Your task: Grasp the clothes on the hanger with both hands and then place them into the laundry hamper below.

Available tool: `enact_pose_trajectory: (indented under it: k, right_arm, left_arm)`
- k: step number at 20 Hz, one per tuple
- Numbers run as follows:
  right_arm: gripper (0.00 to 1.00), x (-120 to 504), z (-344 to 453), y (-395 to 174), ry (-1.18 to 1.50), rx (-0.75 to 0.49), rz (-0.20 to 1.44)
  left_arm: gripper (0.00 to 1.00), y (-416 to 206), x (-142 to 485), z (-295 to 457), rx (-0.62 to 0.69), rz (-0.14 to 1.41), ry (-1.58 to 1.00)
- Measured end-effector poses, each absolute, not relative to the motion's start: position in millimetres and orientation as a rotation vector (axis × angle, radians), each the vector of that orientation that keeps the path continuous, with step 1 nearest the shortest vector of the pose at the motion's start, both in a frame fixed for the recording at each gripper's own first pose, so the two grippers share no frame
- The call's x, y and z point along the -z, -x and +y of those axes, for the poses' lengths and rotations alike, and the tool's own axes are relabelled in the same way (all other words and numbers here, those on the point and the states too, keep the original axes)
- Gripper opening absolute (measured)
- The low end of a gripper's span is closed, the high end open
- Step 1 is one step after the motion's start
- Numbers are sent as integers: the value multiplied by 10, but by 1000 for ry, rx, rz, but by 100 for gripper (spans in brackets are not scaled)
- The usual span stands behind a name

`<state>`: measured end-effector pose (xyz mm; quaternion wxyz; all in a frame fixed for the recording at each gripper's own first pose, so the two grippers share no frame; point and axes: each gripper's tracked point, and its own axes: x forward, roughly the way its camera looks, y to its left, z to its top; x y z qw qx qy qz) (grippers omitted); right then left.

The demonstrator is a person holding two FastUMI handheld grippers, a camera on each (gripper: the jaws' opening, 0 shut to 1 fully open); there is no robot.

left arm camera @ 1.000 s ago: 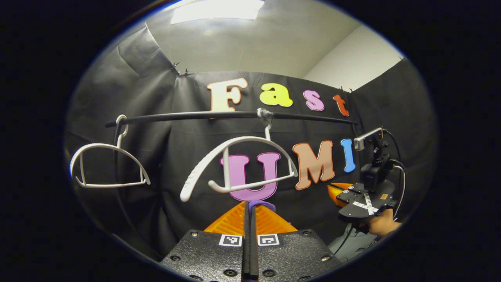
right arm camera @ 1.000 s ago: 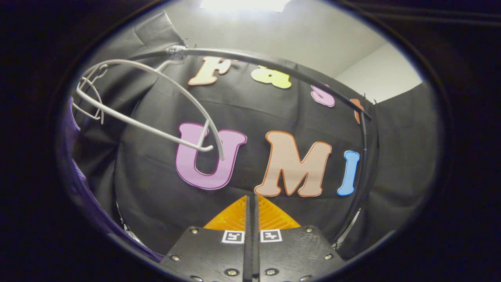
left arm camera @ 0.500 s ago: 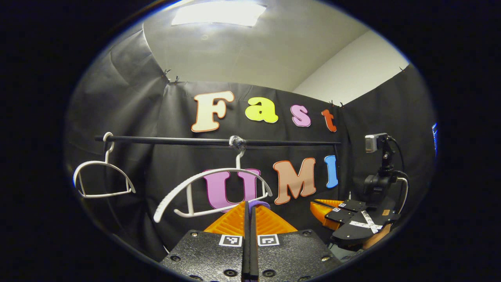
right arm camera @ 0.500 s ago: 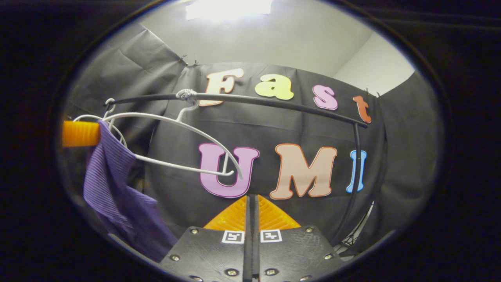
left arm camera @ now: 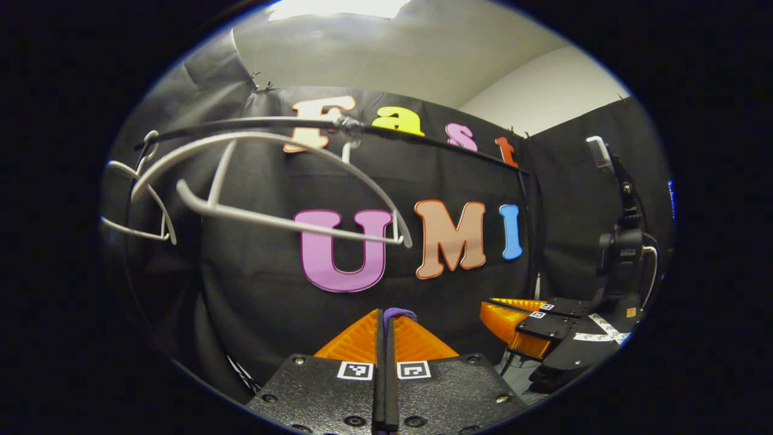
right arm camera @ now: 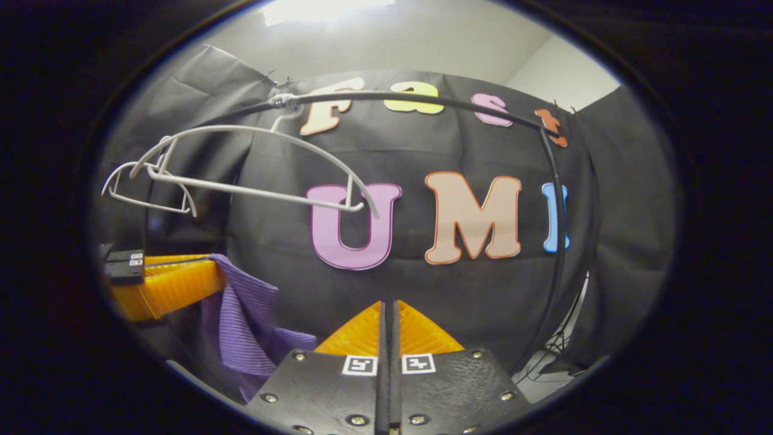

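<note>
With jaws closed, left gripper [left arm camera: 384, 320] pinches purple garment [right arm camera: 244, 320].

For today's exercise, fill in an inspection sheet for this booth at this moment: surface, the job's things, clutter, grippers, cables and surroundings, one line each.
Surface: nothing seen.
Job's things: purple garment off the hangers, hanging from the left gripper; near white hanger and far white hanger both bare on the black rail; hamper: nothing seen.
Clutter: nothing seen.
Grippers: left gripper shut on a fold of the garment; right gripper shut, nothing visible between its fingers.
Cables: a cable on the right gripper's camera mount; loose cables low behind the rail's post.
Surroundings: black cloth wall, pale ceiling.
</note>
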<state>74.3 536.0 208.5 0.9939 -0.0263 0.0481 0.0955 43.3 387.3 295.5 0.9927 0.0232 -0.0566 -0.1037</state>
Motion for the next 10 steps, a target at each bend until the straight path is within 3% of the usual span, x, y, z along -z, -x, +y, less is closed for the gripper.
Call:
enact_pose_trajectory:
  k: [7,10]
  right_arm:
    - [1,-1485,5325,-785,44,-174,156]
    - [11,-1327,5271,-763,41,-146,157]
  left_arm:
    - [0,-623,-2310,3979,150,-70,-21]
    - [0,-633,-2129,4024,139,-67,-13]
